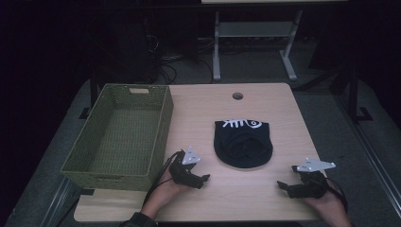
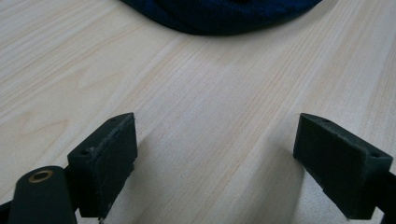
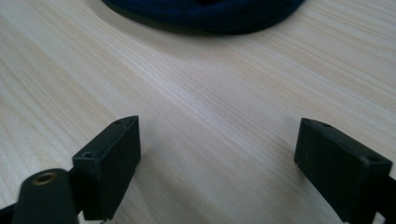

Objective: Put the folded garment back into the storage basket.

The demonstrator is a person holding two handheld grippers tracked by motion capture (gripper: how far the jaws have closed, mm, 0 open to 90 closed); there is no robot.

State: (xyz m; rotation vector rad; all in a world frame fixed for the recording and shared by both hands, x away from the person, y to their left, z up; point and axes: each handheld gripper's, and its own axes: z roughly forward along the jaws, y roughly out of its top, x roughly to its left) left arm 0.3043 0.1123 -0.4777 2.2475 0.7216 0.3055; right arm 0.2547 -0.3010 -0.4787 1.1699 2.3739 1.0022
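On the pale wooden table (image 1: 265,189), our left gripper (image 1: 202,179) and right gripper (image 1: 283,186) hold jaws apart, empty, flanking a black knitted beanie (image 1: 243,144) whose slack fabric could slip a shallow pinch.

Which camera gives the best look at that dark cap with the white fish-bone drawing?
The high view: it shows the whole cap with its white print, lying on the table right of the basket. The left and right gripper views catch just its dark near edge, at the top of each picture.
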